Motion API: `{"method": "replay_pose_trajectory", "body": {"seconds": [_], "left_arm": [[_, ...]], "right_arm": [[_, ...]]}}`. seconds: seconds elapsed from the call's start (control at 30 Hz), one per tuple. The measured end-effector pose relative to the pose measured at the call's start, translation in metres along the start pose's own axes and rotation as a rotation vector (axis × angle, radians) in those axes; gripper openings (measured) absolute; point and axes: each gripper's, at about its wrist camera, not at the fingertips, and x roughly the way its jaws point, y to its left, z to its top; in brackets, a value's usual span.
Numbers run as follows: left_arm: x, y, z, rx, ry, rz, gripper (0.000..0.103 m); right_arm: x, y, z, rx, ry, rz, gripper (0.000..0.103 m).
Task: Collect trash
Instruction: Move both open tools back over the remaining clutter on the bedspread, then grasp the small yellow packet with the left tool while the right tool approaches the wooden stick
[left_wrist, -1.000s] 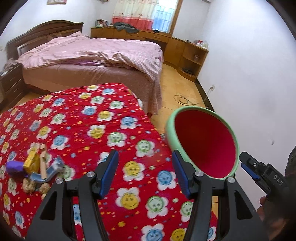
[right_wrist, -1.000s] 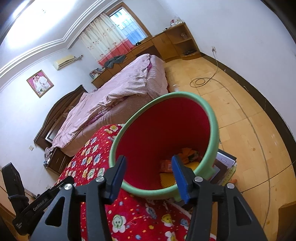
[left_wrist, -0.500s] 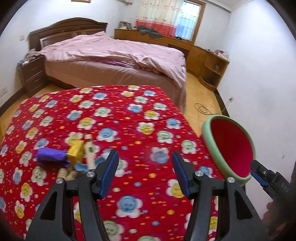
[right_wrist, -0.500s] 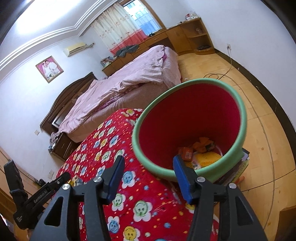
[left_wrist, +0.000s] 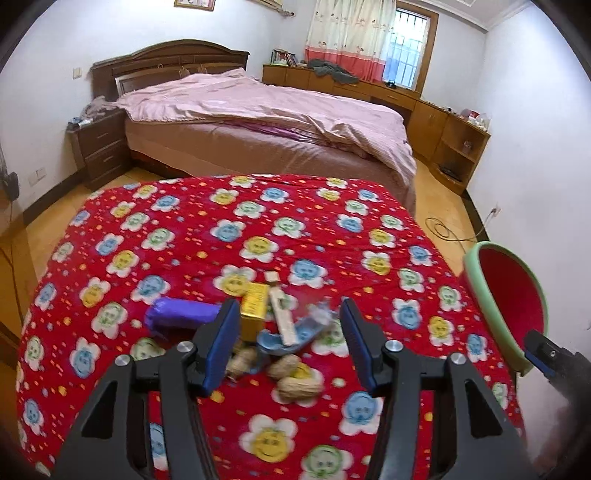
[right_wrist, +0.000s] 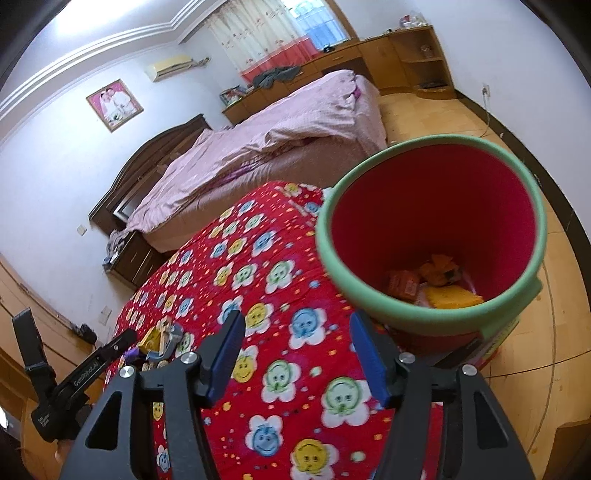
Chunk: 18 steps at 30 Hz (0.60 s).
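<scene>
Several scraps of trash (left_wrist: 273, 332) — a purple wrapper (left_wrist: 179, 316), a yellow box (left_wrist: 254, 308), a blue wrapper and some peanut shells (left_wrist: 297, 386) — now sit just ahead of my left gripper (left_wrist: 290, 332), where a second ago they lay off to its left. Its jaws stand apart and empty, so I judge the next pick is lined up. My right gripper (right_wrist: 297, 350) has drawn back from the red bin (right_wrist: 432, 236) beside the flowered blanket (left_wrist: 258, 229), also parted and empty, with earlier scraps inside it.

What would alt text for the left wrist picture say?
An open left gripper hovers over a trash pile of peanut shells, a yellow box and a purple wrapper on a red flowered blanket. A green-rimmed red bin stands at right.
</scene>
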Motion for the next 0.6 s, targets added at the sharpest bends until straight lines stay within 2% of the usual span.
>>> {"method": "replay_pose_trajectory", "body": {"seconds": [0.33, 0.6], "left_arm": [[0.033, 0.008, 0.013, 0.097, 0.048, 0.061, 0.039], [0.058, 0.009, 0.01, 0.11, 0.13, 0.043, 0.037]], "right_arm": [[0.022, 0.019, -0.006, -0.038, 0.056, 0.005, 0.063], [0.03, 0.018, -0.006, -0.035, 0.077, 0.0, 0.063]]}}
